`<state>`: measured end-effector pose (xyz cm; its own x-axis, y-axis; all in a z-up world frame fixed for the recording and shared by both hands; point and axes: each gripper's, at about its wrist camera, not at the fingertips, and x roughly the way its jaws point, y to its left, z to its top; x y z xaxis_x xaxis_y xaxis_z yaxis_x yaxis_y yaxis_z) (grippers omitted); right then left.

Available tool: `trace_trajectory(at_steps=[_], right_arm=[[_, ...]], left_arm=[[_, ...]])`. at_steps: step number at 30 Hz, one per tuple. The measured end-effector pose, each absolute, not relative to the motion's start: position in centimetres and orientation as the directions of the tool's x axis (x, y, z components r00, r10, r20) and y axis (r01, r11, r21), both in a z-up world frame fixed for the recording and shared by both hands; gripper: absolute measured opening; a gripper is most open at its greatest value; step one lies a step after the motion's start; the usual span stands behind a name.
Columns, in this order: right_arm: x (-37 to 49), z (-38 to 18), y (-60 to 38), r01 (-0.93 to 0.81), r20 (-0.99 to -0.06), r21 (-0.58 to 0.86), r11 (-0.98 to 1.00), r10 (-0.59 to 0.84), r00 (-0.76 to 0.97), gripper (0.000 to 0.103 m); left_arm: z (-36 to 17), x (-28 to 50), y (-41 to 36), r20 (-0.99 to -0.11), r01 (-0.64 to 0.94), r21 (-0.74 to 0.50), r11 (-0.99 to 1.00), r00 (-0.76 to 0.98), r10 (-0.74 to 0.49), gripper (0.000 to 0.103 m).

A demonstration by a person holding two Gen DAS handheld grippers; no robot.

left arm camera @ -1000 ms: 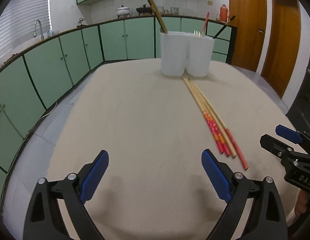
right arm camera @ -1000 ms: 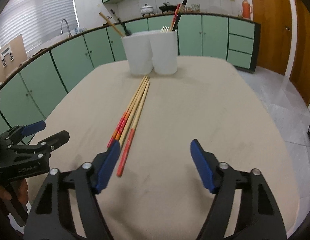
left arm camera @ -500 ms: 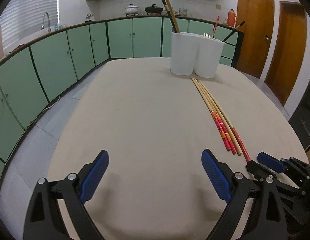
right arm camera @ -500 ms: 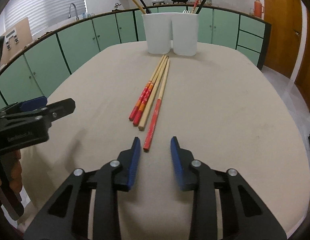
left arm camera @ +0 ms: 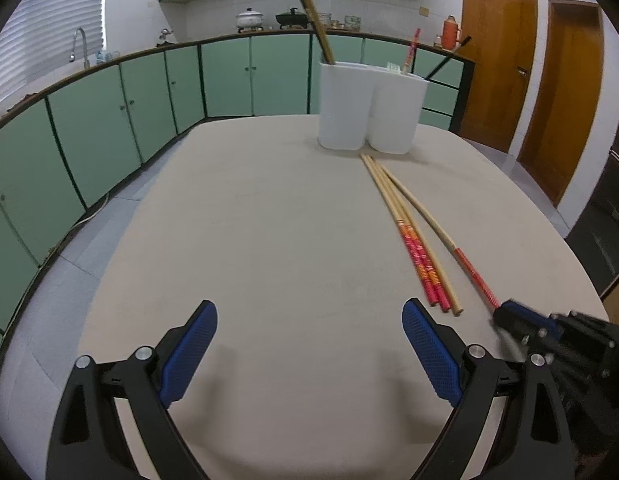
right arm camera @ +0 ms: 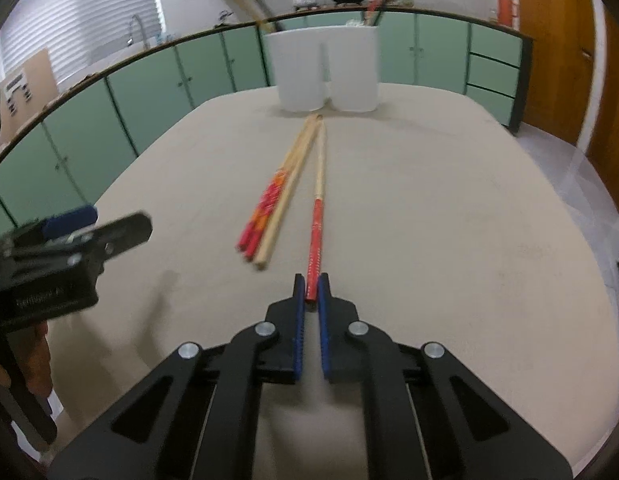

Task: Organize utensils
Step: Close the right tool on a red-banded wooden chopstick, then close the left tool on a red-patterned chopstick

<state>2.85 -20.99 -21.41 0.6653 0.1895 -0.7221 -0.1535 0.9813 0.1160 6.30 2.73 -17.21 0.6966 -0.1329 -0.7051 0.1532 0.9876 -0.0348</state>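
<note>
Several long wooden chopsticks lie on the beige table (left arm camera: 269, 240). One with a red end (right arm camera: 315, 236) lies apart from the others, and my right gripper (right arm camera: 312, 286) is shut on its near tip; the same chopstick (left arm camera: 461, 258) runs to that gripper (left arm camera: 509, 316) in the left wrist view. Three more chopsticks (right arm camera: 275, 208) lie side by side just left of it. My left gripper (left arm camera: 309, 344) stands open over bare table, nothing between its blue pads. A white two-part utensil holder (left arm camera: 369, 112) stands at the table's far end with a few utensils upright in it.
Green cabinets (left arm camera: 109, 120) with a sink run along the left and back. Wooden doors (left arm camera: 565, 92) stand at the right. The table's rounded edge (left arm camera: 581, 264) curves close on the right. A hand holds the left gripper's handle (right arm camera: 33, 300) low at the left.
My right gripper closed from wide open onto the red end of the rightmost chopstick, which has swung slightly away from the other three. The left gripper stayed open and still.
</note>
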Motion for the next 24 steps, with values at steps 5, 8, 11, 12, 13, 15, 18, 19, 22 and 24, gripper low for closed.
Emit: trace_trajectory(at_steps=[5, 8, 11, 12, 13, 15, 18, 19, 22, 24], right_arm=[[3.2, -21.1, -23.9, -0.073, -0.714, 0.127, 0.989, 0.142, 0.686, 0.005], [3.3, -21.1, -24.8, -0.060, -0.709, 0.125, 0.990, 0.132, 0.692, 0.005], [3.5, -21.2, -25.2, -0.055, -0.711, 0.133, 0.990, 0.134, 0.691, 0.005], [3.4, -21.3, -25.3, -0.054, -0.711, 0.135, 0.989, 0.135, 0.690, 0.005], [3.4, -21.3, -25.4, -0.054, -0.710, 0.135, 0.989, 0.135, 0.691, 0.005], [3.4, -21.3, -25.5, -0.056, -0.709, 0.136, 0.989, 0.136, 0.692, 0.005], [3.4, -21.3, -25.5, -0.059, -0.708, 0.140, 0.988, 0.142, 0.691, 0.005], [3.4, -21.4, -25.4, -0.059, -0.709, 0.140, 0.988, 0.142, 0.691, 0.005], [3.5, -21.4, -25.5, -0.059, -0.710, 0.142, 0.988, 0.143, 0.690, 0.005], [3.6, -21.4, -25.5, -0.059, -0.710, 0.144, 0.988, 0.145, 0.689, 0.005]], left_arm=[[-17.7, 6.9, 1.0, -0.717, 0.195, -0.046, 0.980, 0.676, -0.169, 0.092], [-18.2, 7.5, -0.2, -0.731, 0.209, -0.056, 0.976, 0.658, -0.182, 0.091], [-18.6, 8.0, -0.8, -0.743, 0.206, -0.055, 0.977, 0.645, -0.178, 0.091], [-18.8, 8.1, -0.9, -0.747, 0.205, -0.055, 0.977, 0.641, -0.176, 0.091], [-19.1, 8.3, -1.0, -0.752, 0.203, -0.055, 0.978, 0.635, -0.175, 0.090], [-19.4, 8.4, -1.1, -0.759, 0.204, -0.057, 0.977, 0.627, -0.175, 0.090], [-19.8, 8.6, -1.2, -0.768, 0.198, -0.052, 0.979, 0.618, -0.166, 0.090], [-19.8, 8.7, -1.3, -0.769, 0.196, -0.050, 0.979, 0.618, -0.163, 0.089], [-19.8, 8.9, -1.4, -0.770, 0.192, -0.052, 0.980, 0.617, -0.162, 0.089], [-19.8, 9.1, -1.6, -0.772, 0.188, -0.048, 0.981, 0.616, -0.156, 0.089]])
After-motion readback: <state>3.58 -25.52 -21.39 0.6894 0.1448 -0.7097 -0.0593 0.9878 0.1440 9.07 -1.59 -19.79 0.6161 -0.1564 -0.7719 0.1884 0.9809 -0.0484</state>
